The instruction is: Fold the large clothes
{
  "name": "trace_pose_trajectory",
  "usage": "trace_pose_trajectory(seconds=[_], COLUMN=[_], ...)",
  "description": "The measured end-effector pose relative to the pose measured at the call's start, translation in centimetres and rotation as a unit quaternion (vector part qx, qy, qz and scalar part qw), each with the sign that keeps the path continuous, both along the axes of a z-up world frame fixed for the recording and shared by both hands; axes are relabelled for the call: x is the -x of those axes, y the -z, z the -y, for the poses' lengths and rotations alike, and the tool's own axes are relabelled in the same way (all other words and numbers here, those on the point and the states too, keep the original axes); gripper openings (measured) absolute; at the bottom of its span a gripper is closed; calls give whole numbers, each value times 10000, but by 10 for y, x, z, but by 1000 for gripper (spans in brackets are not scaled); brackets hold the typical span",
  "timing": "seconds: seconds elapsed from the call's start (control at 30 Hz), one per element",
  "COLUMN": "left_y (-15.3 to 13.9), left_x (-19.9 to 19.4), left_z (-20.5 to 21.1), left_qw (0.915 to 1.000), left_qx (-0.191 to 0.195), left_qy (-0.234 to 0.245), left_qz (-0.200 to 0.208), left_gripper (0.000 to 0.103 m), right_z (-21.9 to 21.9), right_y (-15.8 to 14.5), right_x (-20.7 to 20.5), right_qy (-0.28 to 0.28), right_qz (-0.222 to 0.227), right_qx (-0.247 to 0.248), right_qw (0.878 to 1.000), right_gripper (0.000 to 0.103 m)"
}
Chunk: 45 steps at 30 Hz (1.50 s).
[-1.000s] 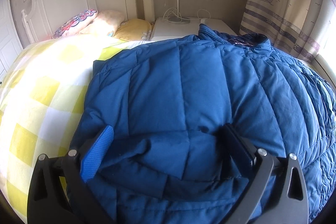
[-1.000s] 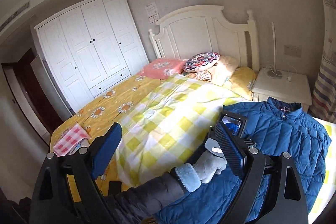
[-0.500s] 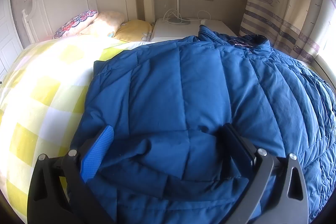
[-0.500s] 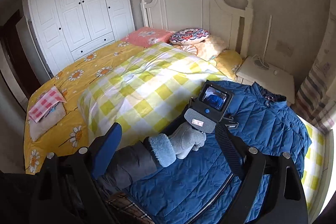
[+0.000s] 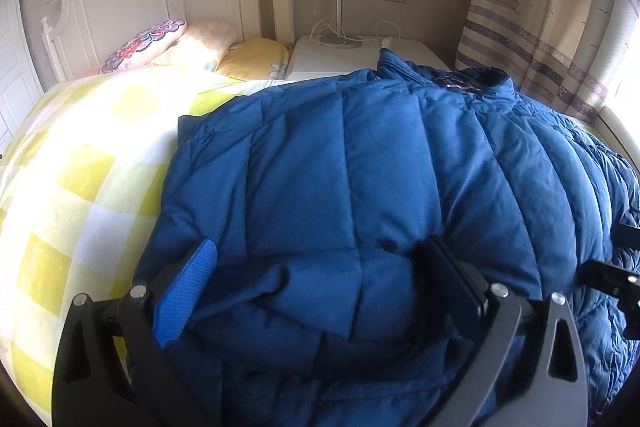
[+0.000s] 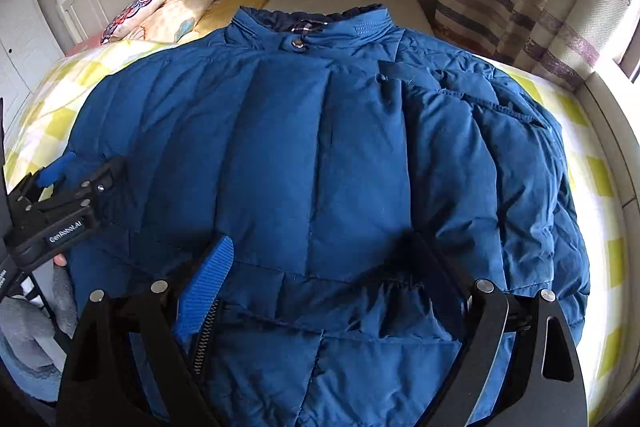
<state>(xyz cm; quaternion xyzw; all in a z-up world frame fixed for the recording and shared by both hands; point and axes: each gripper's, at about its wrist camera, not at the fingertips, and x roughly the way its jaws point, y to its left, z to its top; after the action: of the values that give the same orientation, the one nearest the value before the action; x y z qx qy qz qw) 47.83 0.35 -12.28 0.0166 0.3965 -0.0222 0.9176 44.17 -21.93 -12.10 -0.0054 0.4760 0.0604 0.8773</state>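
Observation:
A large blue quilted down jacket (image 6: 320, 147) lies front up on the yellow checked bed cover (image 5: 80, 187), collar toward the headboard. It fills the left wrist view too (image 5: 360, 167). My left gripper (image 5: 320, 267) is open, its jaws wide apart and resting over a puffed fold at the jacket's left hem side. It also shows in the right wrist view (image 6: 76, 175). My right gripper (image 6: 324, 259) is open, low over the jacket's lower front, near the zipper (image 6: 202, 343). The right gripper's edge shows at the right of the left wrist view (image 5: 612, 279).
A white headboard (image 5: 160, 7) and pillows (image 5: 172, 43) stand at the far end. A white nightstand (image 5: 360, 55) with a lamp pole and cables sits behind the collar. A patterned curtain (image 5: 540, 7) and a bright window ledge run along the right.
My right gripper has swung down from high above the bed to just over the jacket's lower front. My left gripper has stayed in place, open on the jacket.

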Motion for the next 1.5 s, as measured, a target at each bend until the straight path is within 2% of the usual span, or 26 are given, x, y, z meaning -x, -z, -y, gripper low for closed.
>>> trace_pose_trajectory(seconds=[0.03, 0.07, 0.13, 0.17, 0.27, 0.33, 0.4, 0.43, 0.47, 0.53, 0.63, 0.73, 0.8, 0.87, 0.93, 1.0, 1.03, 1.1, 1.13, 1.17, 1.2, 1.27, 1.3, 1.33, 1.43, 1.5], left_y=[0, 0, 0, 1, 1, 1, 1, 1, 1, 2, 1, 1, 1, -1, -4, -15, -25, -47, -54, -54, -47, -16, 3, 16, 10, 4], left_x=[0, 0, 0, -1, -1, -1, -1, -1, -2, -3, -3, -3, -4, -2, 2, 16, 31, 71, 91, 104, 111, 113, 112, 112, 113, 127], left_z=[-1, 1, 0, -1, -1, -1, -2, -3, -4, -5, -8, -10, -11, -14, -19, -19, -13, 3, 17, 33, 48, 73, 80, 79, 51, 26], left_qw=[10000, 10000, 10000, 10000, 10000, 10000, 10000, 9999, 9999, 9998, 9994, 9990, 9987, 9980, 9966, 9974, 9976, 9960, 9956, 9962, 9970, 9951, 9926, 9912, 9950, 9973], left_qx=[3, 2, 21, 34, 34, 49, 91, 110, 138, 214, 354, 438, 502, 627, 802, 631, 564, 620, 446, 162, -54, -355, -687, -746, -214, -59], left_qy=[1, 1, 1, -2, -2, -3, 11, 16, 16, 3, -12, -13, -5, 12, -2, -215, -207, 160, 339, 442, 579, 912, 900, 932, 643, 451], left_qz=[-6, -3, 1, -1, -6, -7, -1, 6, 4, -15, -7, 1, 10, 54, 172, 278, 343, 625, 753, 728, 507, -169, -427, -563, -739, -575], left_gripper=[101, 101, 101, 101, 101, 101, 101, 101, 101, 101, 101, 101, 101, 100, 100, 99, 98, 99, 101, 101, 101, 101, 101, 101, 101, 101], right_z=[-4, -8, -9, -6, 22, 44, 59, 62, 59, 57, 64, 62, 56, 47, 36, 28, 28, 31, 30, 27, 23, 20, 21, 22, 23, 32], right_y=[4, 8, 3, -6, -43, -41, -12, 0, 3, 5, 0, -23, -34, -32, -17, 6, 13, 10, 10, 12, 16, 19, 19, 18, 11, 7], right_x=[6, 9, 7, 3, -14, -39, -65, -69, -65, -59, -51, -14, 21, 46, 59, 67, 72, 83, 86, 88, 89, 91, 93, 97, 118, 140], right_qy=[-258, -428, -409, -352, 276, 700, 934, 850, 731, 738, 752, 1041, 998, 800, 528, 277, 243, 288, 270, 243, 205, 207, 262, 279, 172, 269], right_qz=[361, 486, 309, 268, 971, 821, 257, 271, 538, 734, 819, 959, 1155, 1040, 700, 164, 20, 104, 73, 52, 41, 104, 18, -65, -145, -17], right_qx=[172, 389, 392, 313, 102, -55, -43, -119, -12, 24, -280, -299, -395, -202, 102, 366, 352, 218, 183, 205, 326, 418, 370, 333, 540, 748], right_qw=[9989, 9971, 9979, 9985, 9948, 9942, 9953, 9959, 9959, 9946, 9934, 9895, 9875, 9912, 9961, 9988, 9991, 9993, 9994, 9995, 9993, 9989, 9990, 9990, 9983, 9968], right_gripper=[93, 93, 92, 92, 93, 93, 96, 99, 99, 99, 96, 98, 98, 98, 98, 98, 98, 98, 98, 98, 98, 98, 98, 98, 98, 98])
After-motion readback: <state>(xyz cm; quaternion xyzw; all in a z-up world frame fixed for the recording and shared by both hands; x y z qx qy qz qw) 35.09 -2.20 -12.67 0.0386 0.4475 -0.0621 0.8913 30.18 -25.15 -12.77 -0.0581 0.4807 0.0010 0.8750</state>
